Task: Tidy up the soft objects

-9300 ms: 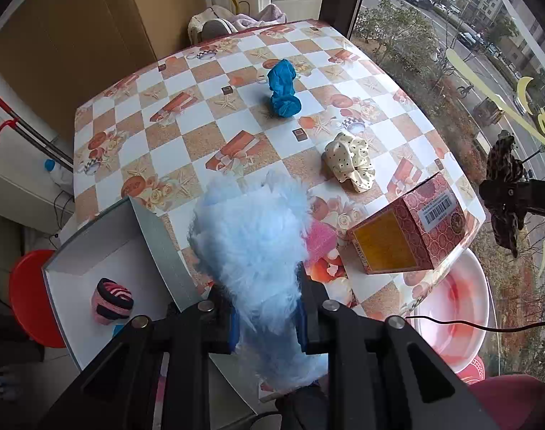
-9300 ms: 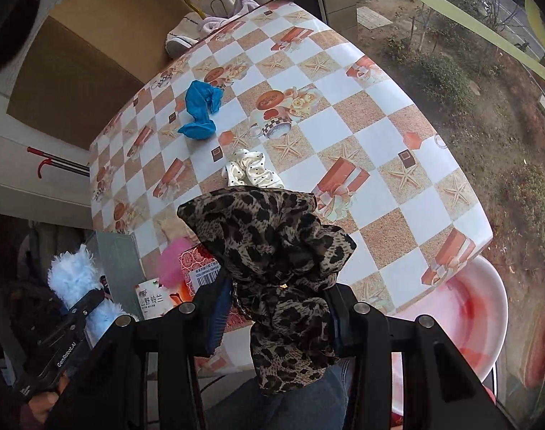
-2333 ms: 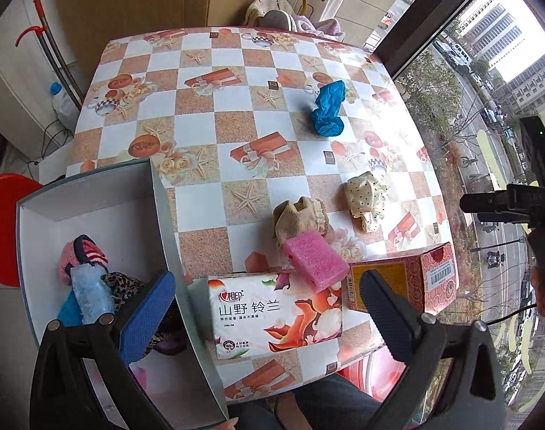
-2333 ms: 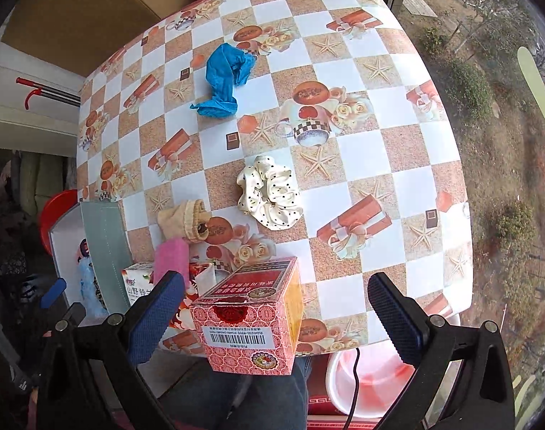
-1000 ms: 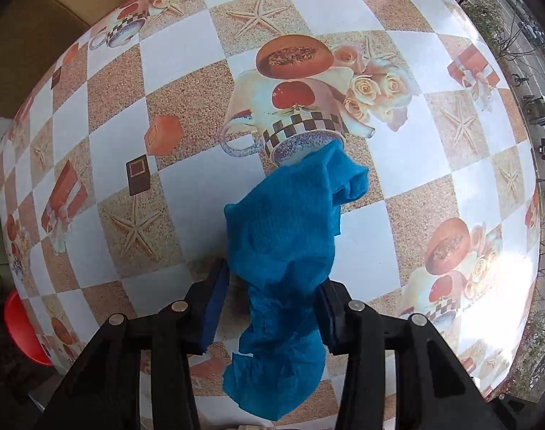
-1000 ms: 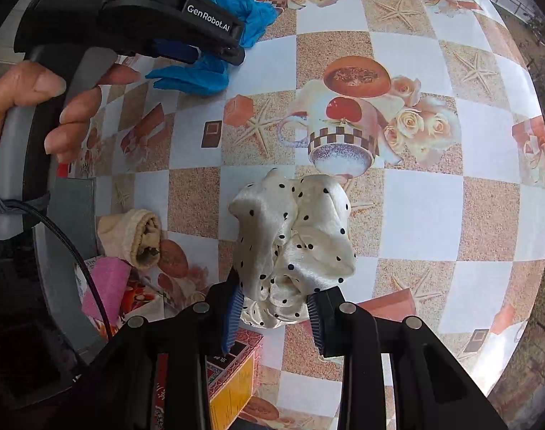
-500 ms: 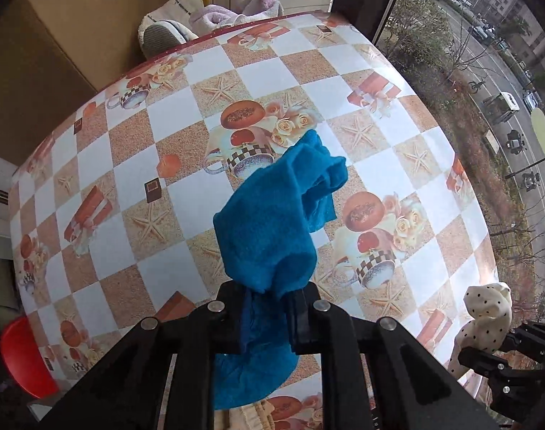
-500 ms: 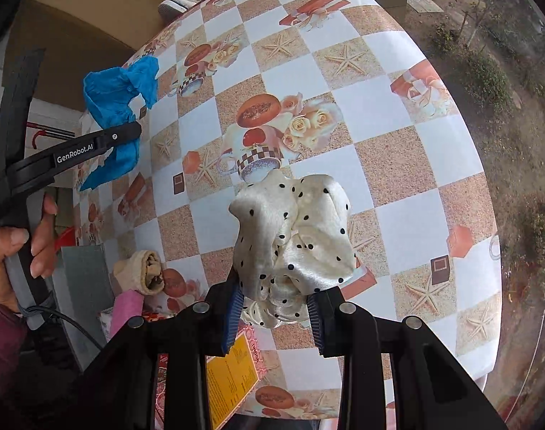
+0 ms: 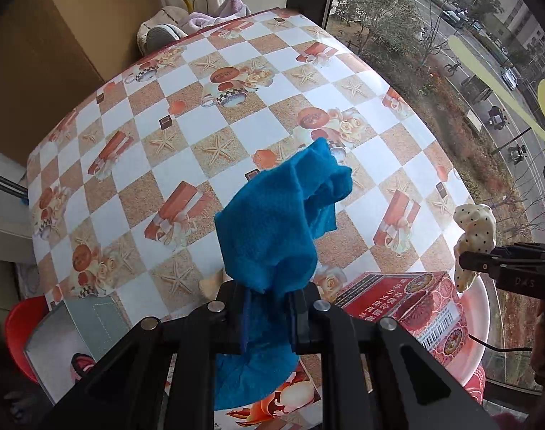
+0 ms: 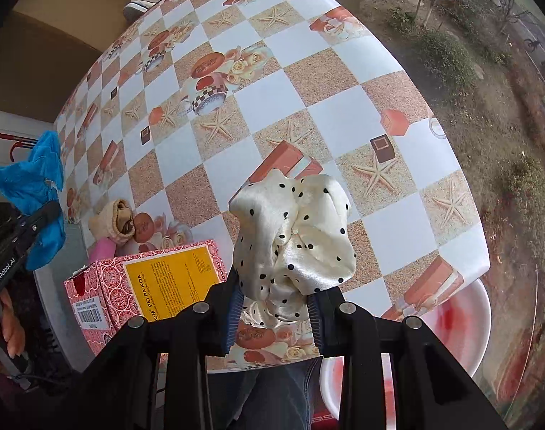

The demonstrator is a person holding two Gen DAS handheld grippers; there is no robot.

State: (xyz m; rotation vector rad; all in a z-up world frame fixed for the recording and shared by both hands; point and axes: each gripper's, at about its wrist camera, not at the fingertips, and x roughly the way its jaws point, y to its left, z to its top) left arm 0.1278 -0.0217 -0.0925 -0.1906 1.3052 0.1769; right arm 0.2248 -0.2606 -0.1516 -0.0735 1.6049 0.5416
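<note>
Between the pads of my left tongs [image 9: 267, 317] hangs the blue cloth [image 9: 272, 229], pinched near its middle so that one bunch stands above the jaws and a long tail droops below them, all of it lifted clear of the checked tablecloth [image 9: 186, 136]. My right tongs [image 10: 274, 310] are pressed on the cream dotted scrunchie [image 10: 294, 236], which bulges out above the pads, also off the table. Below the blue cloth, at the table's near edge, sits the red carton [image 9: 408, 304], and further left the open grey box [image 9: 75, 337] where something striped already lies; I think that is the place for soft things, though only a corner of it shows. A beige sock [image 10: 116, 224] and a pink sponge [image 10: 104, 249] remain on the table beside the carton.

My worry is the drooping tail: carried low, it could drag across the carton or catch the box wall and pull free of a thin pinch. The satin scrunchie looks slippery, too, and could slide out if I tilt.
</note>
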